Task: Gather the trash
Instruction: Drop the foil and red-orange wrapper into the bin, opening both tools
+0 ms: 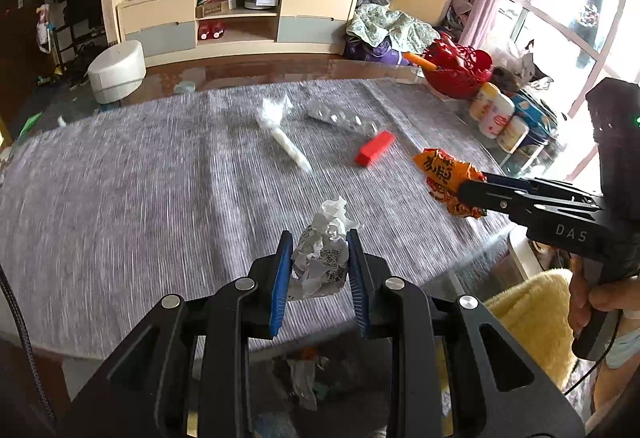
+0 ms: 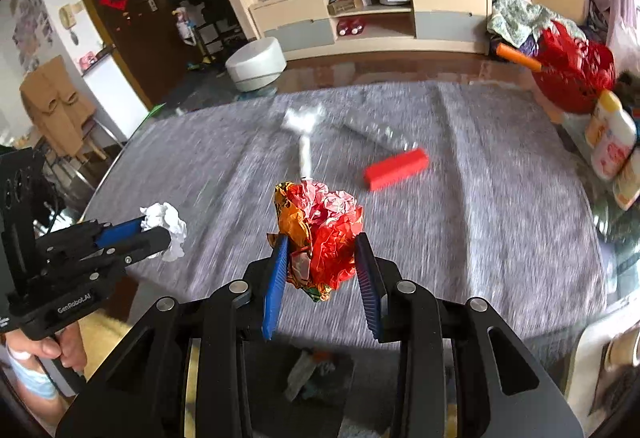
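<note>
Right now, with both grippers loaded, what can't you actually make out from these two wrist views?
- Bin below the table edge: both views, mostly hidden by the gripper frames; contents unclear.
- Clear plastic piece: motion-blurred in both views; can't identify it.
- Twisted white wrapper: blurred; material unclear.
- Print on the crumpled paper in the left gripper: too small to read.
- Lower part of the snack wrapper in the right gripper: hidden behind its fingers.
</note>
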Tool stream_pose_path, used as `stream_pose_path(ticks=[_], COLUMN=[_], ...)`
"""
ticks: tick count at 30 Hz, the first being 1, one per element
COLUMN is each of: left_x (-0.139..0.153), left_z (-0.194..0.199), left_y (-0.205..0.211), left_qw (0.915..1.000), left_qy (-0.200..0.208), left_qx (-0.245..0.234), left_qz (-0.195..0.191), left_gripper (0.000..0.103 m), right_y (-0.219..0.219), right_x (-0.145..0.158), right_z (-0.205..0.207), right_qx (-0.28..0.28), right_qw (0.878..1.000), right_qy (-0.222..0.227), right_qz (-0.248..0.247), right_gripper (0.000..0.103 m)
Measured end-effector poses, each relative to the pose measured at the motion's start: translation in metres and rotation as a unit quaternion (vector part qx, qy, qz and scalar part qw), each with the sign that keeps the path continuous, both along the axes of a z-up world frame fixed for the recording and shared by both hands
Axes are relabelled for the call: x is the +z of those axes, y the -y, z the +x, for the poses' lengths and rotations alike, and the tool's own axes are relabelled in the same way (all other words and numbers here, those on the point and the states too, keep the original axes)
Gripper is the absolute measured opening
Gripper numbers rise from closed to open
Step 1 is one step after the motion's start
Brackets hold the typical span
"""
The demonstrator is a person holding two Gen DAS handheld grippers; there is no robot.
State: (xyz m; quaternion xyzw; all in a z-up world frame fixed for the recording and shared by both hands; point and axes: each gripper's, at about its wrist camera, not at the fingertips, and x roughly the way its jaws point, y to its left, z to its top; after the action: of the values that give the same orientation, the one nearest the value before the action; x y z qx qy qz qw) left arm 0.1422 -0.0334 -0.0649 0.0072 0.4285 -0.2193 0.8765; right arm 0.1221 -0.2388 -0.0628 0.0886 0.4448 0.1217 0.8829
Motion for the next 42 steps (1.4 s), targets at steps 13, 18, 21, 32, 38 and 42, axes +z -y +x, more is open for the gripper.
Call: stream_pose_path(ticks=[13,18,21,32,38,42], left_x=[-0.047,-0.078,-0.101,-0.181,-0.200,-0.204], left_z=[-0.074,-0.094,-0.103,-0.117,-0.117,-0.115], left_y=[-0.007,-0.009,-0.010,-0.001,0.003,0.003], left_qw=[0.9991,0.9975,0.9958,0.9849,0.9798,0.9784], left_qy=[-0.043,-0.071,-0.091,-0.168,-0.194,-0.201], left_qx=[0.002,0.006,0.010,0.018,0.014,0.014], left_qz=[-0.003,0.001,0.007,0.036,0.048,0.046], left_gripper=[0.025,0.025,0.025,0.025,0.025,0.029], right_y=[-0.012,-0.021,-0.027,-0.048,-0.052,-0.052], right_x=[-0.042,-0.076,-0.097,-0.166,-0.179,-0.181], right_z=[-0.066,-0.082,-0.087,-0.099,-0.100,-0.097], right_qx=[0.009,0.013,0.014,0.023,0.025,0.025], right_qw=[0.999,0.997,0.996,0.985,0.982,0.981], right_qy=[-0.037,-0.071,-0.092,-0.168,-0.185,-0.190], right_qz=[0.004,0.000,0.001,-0.012,-0.019,-0.015], right_gripper=[0.035,0.035,0.035,0.035,0.035,0.037])
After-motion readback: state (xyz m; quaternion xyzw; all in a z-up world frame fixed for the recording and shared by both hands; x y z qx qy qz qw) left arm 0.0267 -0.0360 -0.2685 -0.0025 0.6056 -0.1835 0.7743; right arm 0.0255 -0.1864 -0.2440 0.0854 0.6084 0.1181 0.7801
